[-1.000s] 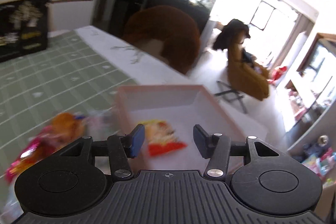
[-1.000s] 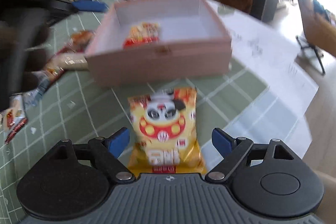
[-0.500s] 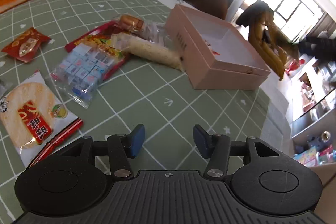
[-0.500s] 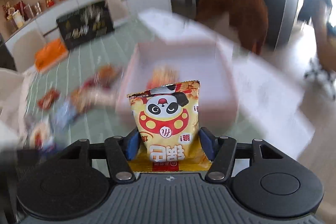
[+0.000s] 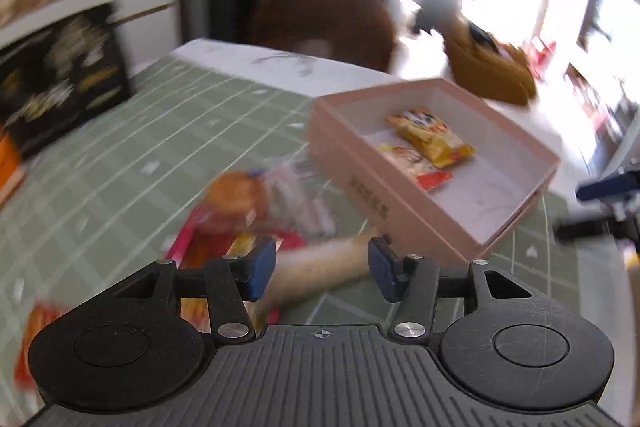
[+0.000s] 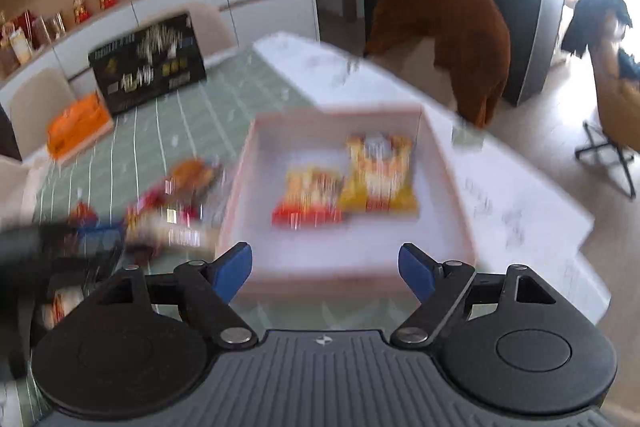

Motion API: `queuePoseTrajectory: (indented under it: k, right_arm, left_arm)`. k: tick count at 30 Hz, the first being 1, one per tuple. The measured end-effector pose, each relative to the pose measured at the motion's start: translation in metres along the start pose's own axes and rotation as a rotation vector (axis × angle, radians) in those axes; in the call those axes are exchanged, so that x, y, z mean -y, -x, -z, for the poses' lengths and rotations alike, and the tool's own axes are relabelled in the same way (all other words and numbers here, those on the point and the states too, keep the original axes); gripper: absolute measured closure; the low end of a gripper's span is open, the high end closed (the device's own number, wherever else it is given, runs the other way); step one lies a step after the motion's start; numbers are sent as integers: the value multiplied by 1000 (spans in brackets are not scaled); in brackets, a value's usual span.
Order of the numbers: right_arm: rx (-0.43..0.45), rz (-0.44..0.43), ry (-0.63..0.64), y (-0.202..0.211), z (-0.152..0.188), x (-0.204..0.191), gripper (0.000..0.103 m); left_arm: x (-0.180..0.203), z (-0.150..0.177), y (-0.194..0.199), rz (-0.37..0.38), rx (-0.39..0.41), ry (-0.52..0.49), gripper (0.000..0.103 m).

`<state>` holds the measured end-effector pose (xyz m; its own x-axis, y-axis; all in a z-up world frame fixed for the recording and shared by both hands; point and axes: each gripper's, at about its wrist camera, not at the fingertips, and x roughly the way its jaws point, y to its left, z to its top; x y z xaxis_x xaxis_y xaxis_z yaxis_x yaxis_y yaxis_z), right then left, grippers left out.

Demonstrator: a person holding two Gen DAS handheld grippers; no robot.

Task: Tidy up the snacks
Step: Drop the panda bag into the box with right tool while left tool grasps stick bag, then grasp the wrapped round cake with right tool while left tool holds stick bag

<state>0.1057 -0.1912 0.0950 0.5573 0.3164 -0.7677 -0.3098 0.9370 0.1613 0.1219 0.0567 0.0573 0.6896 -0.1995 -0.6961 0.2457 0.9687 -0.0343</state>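
At the bottom centre of the right wrist view, the right gripper (image 6: 324, 269) has nothing between its blue pads, and its jaws are opening. Just beyond it, mid-frame, the pink box (image 6: 352, 281) holds two packets: a yellow packet (image 6: 378, 173) beside a red-edged packet (image 6: 308, 199). In the left wrist view, the left gripper (image 5: 322, 269) stands open at the lower centre with a pale long packet (image 5: 316, 267) lying on the table below its gap, not gripped. Left of the box a blurred heap of snacks (image 5: 256, 203) lies on the green checked cloth (image 5: 120, 155). My judgement: two are stowed, and most remain.
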Motion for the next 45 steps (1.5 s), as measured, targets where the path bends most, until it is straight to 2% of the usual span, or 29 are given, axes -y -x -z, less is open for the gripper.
queuePoseTrajectory:
  k: [3,5,6,9,10,11,12,14,18,22,25,28,31,33,35,37,39,40,41,44,45]
  right_arm:
    - [-66,-19,-38,-7,28,5,22]
    - [-93,-19,-56,-8,43,10,22]
    - [-102,-17,-65,-8,51,13,22]
    - [-125,-19,-102,-7,68,22,22]
    - [-129,-22,-112,-7,71,25,22]
    - [-134,-23,-119,-7,74,26,22]
    - [-137,-21,-121,-7,76,27,22]
    - [-138,-13,-108,-7,77,27,22]
    - [-119,19,-62,-3,64,15,22]
    - [-66,-28,-27,8,37,-4,22]
    - [-21,-41,8,7,-3,-34,21]
    - [37,-18,43,-8,-50,-78,14]
    - [-17,-86,65,-49,-91,-120,9]
    - [-101,-147,23,-91,-112,-139,9]
    - [-148,-143,-54,-132,-125,-148,10]
    - [-177,-105,-100,-165,-129,-155,12]
    - [-218,-53,-131,-192,-130,-160,27]
    - [-236,-29,-141,-202,-129,-163,28]
    - [-243,-8,-141,-210,-128,-164,29]
    - [-271,33,-97,-216,-124,-169,49]
    - [-279,29,-81,-213,-125,-171,48]
  left_arm:
    - [-2,-14,-33,73,-126,-73,46]
    - [-6,-15,-45,91,-181,-96,44]
    - [-7,-14,-46,116,-200,-106,48]
    - [6,1,-40,137,-260,-162,48]
    - [11,9,-38,133,-276,-178,49]
    - [15,15,-34,116,-263,-188,54]
    - [19,22,-29,98,-250,-180,67]
    - [20,31,-18,90,-231,-100,69]
    - [18,53,5,111,-202,122,70]
    - [30,80,35,23,-197,273,70]
    - [40,98,54,-27,-186,333,70]
    - [44,110,68,-56,-186,314,70]
    - [33,119,78,-76,-171,359,70]
    - [25,123,82,-71,-159,394,70]
    - [23,127,86,-66,-150,400,70]
    - [22,130,89,-59,-142,398,70]
    - [21,131,90,-48,-136,404,70]
    - [19,131,91,-42,-133,409,70]
    - [18,132,91,-35,-128,414,70]
    - [14,134,92,-14,-113,438,70]
    - [14,135,91,-12,-111,442,70]
